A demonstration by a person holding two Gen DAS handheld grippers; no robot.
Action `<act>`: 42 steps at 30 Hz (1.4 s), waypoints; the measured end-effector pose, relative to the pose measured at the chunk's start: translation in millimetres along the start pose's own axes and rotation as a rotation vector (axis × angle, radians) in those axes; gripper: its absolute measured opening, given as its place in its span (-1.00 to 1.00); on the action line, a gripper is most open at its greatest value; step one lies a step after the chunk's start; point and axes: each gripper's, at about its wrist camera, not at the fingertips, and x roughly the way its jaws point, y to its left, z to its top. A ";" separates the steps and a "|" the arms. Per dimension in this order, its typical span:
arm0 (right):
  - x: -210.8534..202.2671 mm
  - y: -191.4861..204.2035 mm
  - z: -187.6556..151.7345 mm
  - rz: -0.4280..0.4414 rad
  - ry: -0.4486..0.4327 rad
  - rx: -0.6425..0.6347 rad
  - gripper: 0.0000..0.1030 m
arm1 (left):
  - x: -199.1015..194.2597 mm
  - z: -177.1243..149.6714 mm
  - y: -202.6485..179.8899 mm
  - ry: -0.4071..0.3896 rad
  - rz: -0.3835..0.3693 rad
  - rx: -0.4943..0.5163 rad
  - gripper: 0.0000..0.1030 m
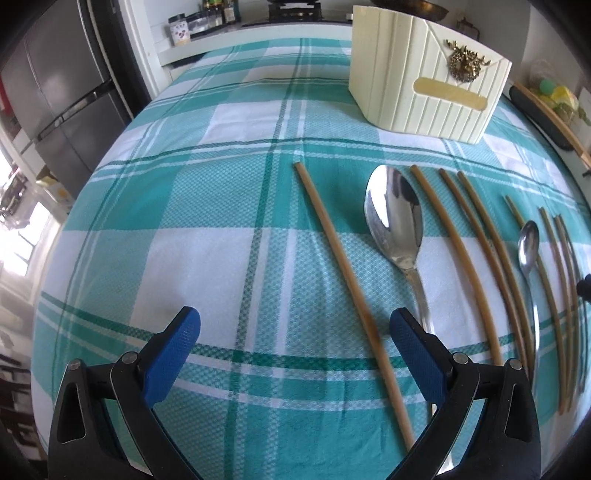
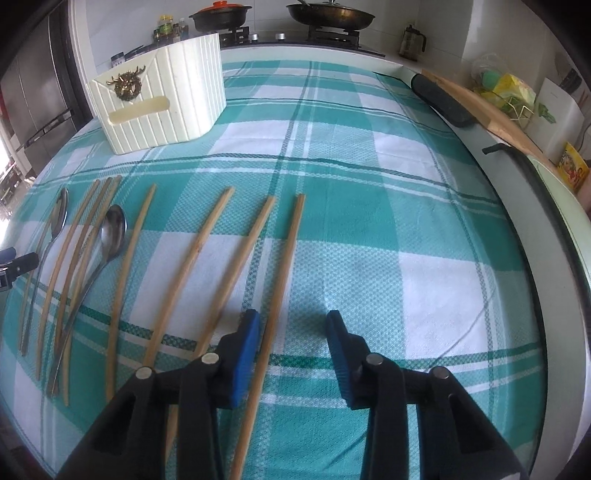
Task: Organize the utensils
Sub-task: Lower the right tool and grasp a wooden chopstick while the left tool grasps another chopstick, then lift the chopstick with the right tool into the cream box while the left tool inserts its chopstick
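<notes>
Several wooden chopsticks and two steel spoons lie in a row on the teal checked cloth. In the left wrist view my left gripper [image 1: 295, 325] is open, low over the cloth, with the leftmost chopstick [image 1: 343, 273] between its fingers and the large spoon [image 1: 397, 221] just right. A small spoon [image 1: 529, 242] lies further right. A cream utensil holder [image 1: 424, 81] stands behind. In the right wrist view my right gripper [image 2: 293, 332] is open, with the rightmost chopstick [image 2: 282, 280] running just inside its left finger [image 2: 245, 343]. The holder [image 2: 162, 96] stands at the far left.
A stove with a pot [image 2: 219, 16] and a pan [image 2: 330, 14] is behind the table. A dark pad [image 2: 441, 98] and wooden board [image 2: 491, 118] lie along the right edge. A fridge [image 1: 62, 85] stands left. The left gripper's tip [image 2: 18, 264] shows at the far left.
</notes>
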 end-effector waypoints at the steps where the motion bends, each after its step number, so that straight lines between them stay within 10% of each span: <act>1: 0.2 -1.4 0.6 -0.005 0.007 -0.005 -0.31 | 0.9 -0.5 5.2 -0.001 0.006 0.008 0.99; 18: 38.4 -11.3 72.5 0.076 0.121 -0.008 -0.42 | 35.4 63.6 7.0 0.163 -0.144 0.173 0.68; 21: 45.5 -6.4 83.7 0.061 0.122 -0.026 -0.82 | 35.4 76.5 4.1 0.155 -0.146 0.185 0.00; 23: 47.8 -7.6 90.2 0.066 0.121 -0.011 -0.88 | 36.2 83.8 3.3 0.146 -0.138 0.194 -0.80; 25: 45.2 -9.6 94.1 0.083 0.104 0.012 -0.88 | 38.6 87.2 8.2 0.137 -0.166 0.174 -0.92; 42: -150.9 0.1 94.3 0.183 -0.352 0.027 -0.88 | -141.5 81.5 59.1 -0.292 -0.354 0.018 -0.92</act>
